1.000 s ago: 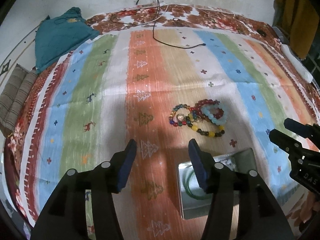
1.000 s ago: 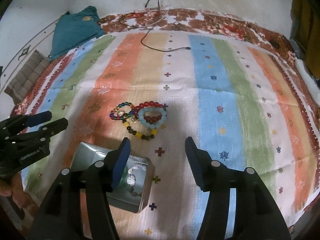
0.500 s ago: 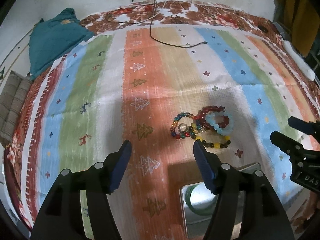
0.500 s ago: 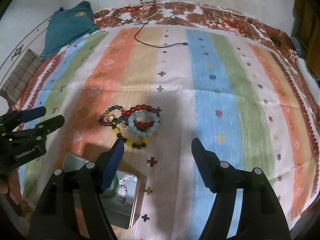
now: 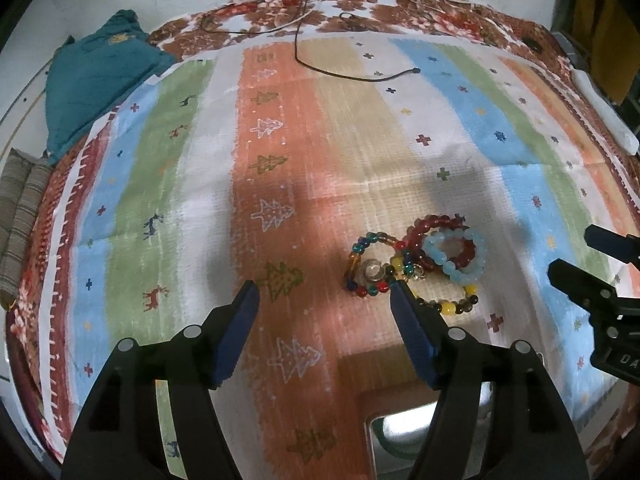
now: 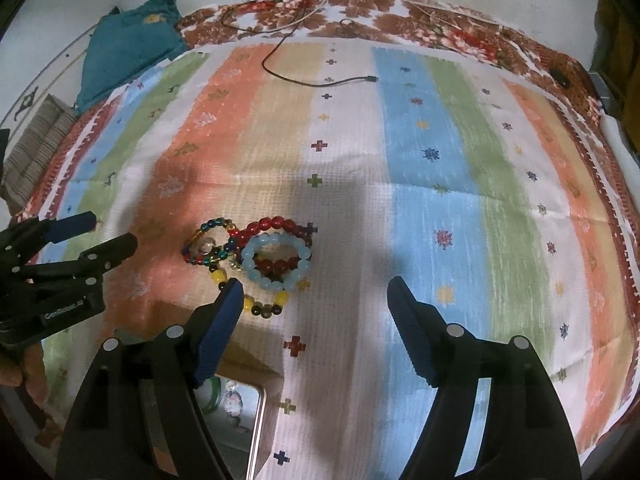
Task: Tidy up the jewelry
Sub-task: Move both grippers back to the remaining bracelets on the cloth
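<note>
Beaded bracelets [image 6: 256,258] lie heaped on the striped cloth [image 6: 420,184] just beyond the metal tin [image 6: 240,420] (lid off), both left gripper [image 5: 324,292] and right gripper [image 6: 314,284] spread wide, holding nothing.

**Cloth, cable and cushions beyond the jaws**

A striped cloth [image 5: 280,184] with small crosses, trees and deer spreads under and ahead of both pairs of jaws. Far ahead, a thin black cable [image 6: 304,80] trails across it. Ahead to the left lie a teal cloth [image 5: 100,80] and a striped cushion [image 5: 20,216].
</note>
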`<action>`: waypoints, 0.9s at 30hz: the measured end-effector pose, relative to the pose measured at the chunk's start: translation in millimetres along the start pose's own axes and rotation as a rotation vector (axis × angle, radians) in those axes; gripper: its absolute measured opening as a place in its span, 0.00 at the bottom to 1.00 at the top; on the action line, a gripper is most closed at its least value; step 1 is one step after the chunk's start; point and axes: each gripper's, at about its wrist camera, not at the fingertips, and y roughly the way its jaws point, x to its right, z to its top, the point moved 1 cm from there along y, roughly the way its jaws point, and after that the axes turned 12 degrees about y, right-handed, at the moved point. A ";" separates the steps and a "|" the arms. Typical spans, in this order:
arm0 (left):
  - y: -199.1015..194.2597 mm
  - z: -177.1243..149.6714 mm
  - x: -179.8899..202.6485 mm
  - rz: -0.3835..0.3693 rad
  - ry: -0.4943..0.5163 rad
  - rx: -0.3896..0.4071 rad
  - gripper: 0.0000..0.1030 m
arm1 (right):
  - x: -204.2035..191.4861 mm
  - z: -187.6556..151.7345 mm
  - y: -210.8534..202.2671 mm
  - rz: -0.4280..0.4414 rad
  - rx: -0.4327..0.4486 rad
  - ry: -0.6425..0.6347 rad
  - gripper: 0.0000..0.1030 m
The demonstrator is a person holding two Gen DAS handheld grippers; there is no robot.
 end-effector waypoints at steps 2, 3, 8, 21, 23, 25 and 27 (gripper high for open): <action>3.7 2.2 1.0 -0.004 0.010 -0.003 0.66 | -2.6 2.5 5.2 -0.001 -0.010 -0.012 0.72; 5.9 2.9 1.0 -0.003 0.014 -0.007 0.66 | -2.9 3.2 6.9 -0.003 -0.012 -0.014 0.72; 22.3 5.9 -0.1 -0.002 0.019 -0.043 0.66 | -3.0 7.0 23.2 -0.011 -0.047 -0.009 0.72; 50.7 12.7 -2.0 -0.039 0.015 -0.097 0.66 | -2.5 17.3 54.4 -0.012 -0.105 0.016 0.72; 56.1 12.9 -3.4 -0.042 0.011 -0.108 0.66 | -2.0 18.7 59.4 -0.013 -0.113 0.020 0.72; 59.4 13.1 -3.8 -0.045 0.012 -0.114 0.66 | -0.1 20.2 64.1 -0.016 -0.122 0.026 0.72; 63.1 13.6 -3.9 -0.048 0.015 -0.121 0.66 | 0.6 20.7 69.3 -0.013 -0.134 0.030 0.72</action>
